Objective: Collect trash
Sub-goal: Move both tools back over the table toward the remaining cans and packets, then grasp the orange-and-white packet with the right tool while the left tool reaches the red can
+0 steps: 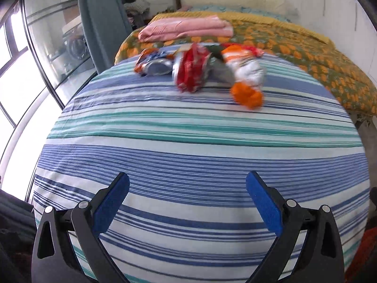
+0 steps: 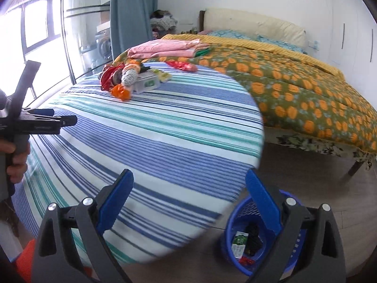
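A round surface covered in a blue, teal and white striped cloth [image 1: 188, 141] fills both views. The left gripper [image 1: 187, 184] hovers over its near edge with its blue fingers spread wide apart and nothing between them. The right gripper [image 2: 189, 181] is likewise spread and empty, held over the cloth's right-hand rim.

The trash sits in a heap on the far side of the striped cloth: a crumpled red wrapper [image 1: 192, 68], a silver and orange wrapper [image 1: 153, 63] to its left, and an orange and white wrapper [image 1: 245, 75] to its right. All are smeared by motion blur, so any printing is unreadable. From the right wrist view a pale box [image 2: 148, 83] also lies in the heap, along with more scraps behind it that are too small to identify.

On the floor beside the cloth's near right edge stands a blue basket [image 2: 232, 221], partly hidden behind the right gripper's finger. It holds a few items, one a green and white packet; the dark ones cannot be made out.

Beyond the striped cloth is a bed with an orange-flowered quilt [image 2: 294, 89] and folded pink fabric [image 1: 186, 28].
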### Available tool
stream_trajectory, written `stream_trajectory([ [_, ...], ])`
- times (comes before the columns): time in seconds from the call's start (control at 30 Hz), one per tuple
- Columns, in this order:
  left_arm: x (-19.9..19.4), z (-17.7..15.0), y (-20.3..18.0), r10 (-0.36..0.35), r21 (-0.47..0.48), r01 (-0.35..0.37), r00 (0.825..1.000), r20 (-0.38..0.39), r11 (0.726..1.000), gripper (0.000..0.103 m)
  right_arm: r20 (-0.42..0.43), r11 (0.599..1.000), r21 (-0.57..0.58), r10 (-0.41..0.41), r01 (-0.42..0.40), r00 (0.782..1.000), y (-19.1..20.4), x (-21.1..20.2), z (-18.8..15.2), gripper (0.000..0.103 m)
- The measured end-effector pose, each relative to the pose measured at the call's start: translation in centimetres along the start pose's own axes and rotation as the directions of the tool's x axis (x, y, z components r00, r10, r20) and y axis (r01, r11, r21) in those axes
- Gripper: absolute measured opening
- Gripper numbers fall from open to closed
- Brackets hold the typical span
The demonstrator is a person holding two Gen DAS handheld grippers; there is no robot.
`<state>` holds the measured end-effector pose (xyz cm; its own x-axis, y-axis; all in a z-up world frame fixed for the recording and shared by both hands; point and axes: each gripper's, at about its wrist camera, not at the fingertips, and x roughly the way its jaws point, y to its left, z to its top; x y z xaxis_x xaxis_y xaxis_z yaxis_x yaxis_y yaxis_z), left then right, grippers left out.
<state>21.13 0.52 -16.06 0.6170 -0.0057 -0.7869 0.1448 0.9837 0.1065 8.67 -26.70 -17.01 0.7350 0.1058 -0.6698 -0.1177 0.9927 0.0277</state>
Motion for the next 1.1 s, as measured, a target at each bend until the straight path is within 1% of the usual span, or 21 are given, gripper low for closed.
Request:
stream_trajectory([
  [0.13, 1.7, 0.3, 2.0, -0.015, 0.007, 0.015, 0.999, -0.035, 1.0, 0.098, -0.03, 1.0, 0.005, 0.018, -0.017, 0.999, 1.5, 1.5, 1.7, 0.093],
  [0.17, 2.0, 0.4, 2.2, -0.03, 0.008, 0.031, 0.998, -0.054, 0.999, 0.098, -0.037, 1.0, 0.006, 0.023, -0.023, 0.999, 1.9, 1.9, 2.3, 0.093],
  [0.2, 2.1, 0.6, 2.5, -0.047, 0.009, 0.048, 0.997, -0.053, 0.999, 0.098, -0.044, 1.0, 0.004, 0.028, -0.028, 0.999, 2.2, 2.3, 2.8, 0.093],
  [0.3, 2.4, 0.8, 2.5, -0.04, 0.048, 0.042, 0.998, -0.044, 0.998, 0.098, -0.062, 0.999, -0.002, 0.045, -0.045, 0.997, 3.4, 3.5, 4.6, 0.093],
  [0.37, 2.6, 0.8, 2.6, -0.056, 0.034, 0.058, 0.997, -0.047, 0.998, 0.098, -0.072, 0.998, -0.012, 0.053, -0.054, 0.996, 4.2, 4.4, 5.7, 0.093],
  [0.43, 2.8, 0.6, 3.3, -0.096, -0.019, 0.095, 0.993, -0.061, 0.995, 0.098, -0.082, 0.997, -0.033, 0.067, -0.07, 0.994, 5.3, 5.4, 6.9, 0.092],
  [0.5, 2.9, 0.6, 3.4, -0.091, -0.015, 0.09, 0.994, -0.059, 0.996, 0.098, -0.095, 0.995, -0.052, 0.082, -0.087, 0.992, 6.2, 6.5, 8.0, 0.088],
  [0.6, 2.8, 0.5, 3.2, -0.086, -0.02, 0.085, 0.995, -0.057, 0.996, 0.099, -0.117, 0.991, -0.063, 0.106, -0.114, 0.987, 7.7, 8.8, 10.1, 0.077],
  [0.63, 2.8, 0.5, 3.2, -0.086, -0.021, 0.085, 0.995, -0.057, 0.996, 0.099, -0.12, 0.991, -0.063, 0.112, -0.12, 0.986, 8.1, 9.5, 10.7, 0.071],
  [0.7, 2.9, 0.5, 3.2, -0.087, -0.022, 0.086, 0.995, -0.057, 0.996, 0.099, -0.127, 0.989, -0.068, 0.121, -0.13, 0.985, 9.1, 10.9, 12.0, 0.066],
  [0.93, 2.9, 0.6, 3.3, -0.089, -0.024, 0.088, 0.994, -0.057, 0.996, 0.099, -0.129, 0.989, -0.066, 0.123, -0.132, 0.984, 11.5, 14.4, 15.2, 0.06],
  [1.1, 2.9, 0.6, 3.3, -0.09, -0.023, 0.089, 0.994, -0.057, 0.996, 0.099, -0.156, 0.995, -0.028, 0.095, -0.1, 0.983, 11.7, 16.5, 16.3, 0.053],
])
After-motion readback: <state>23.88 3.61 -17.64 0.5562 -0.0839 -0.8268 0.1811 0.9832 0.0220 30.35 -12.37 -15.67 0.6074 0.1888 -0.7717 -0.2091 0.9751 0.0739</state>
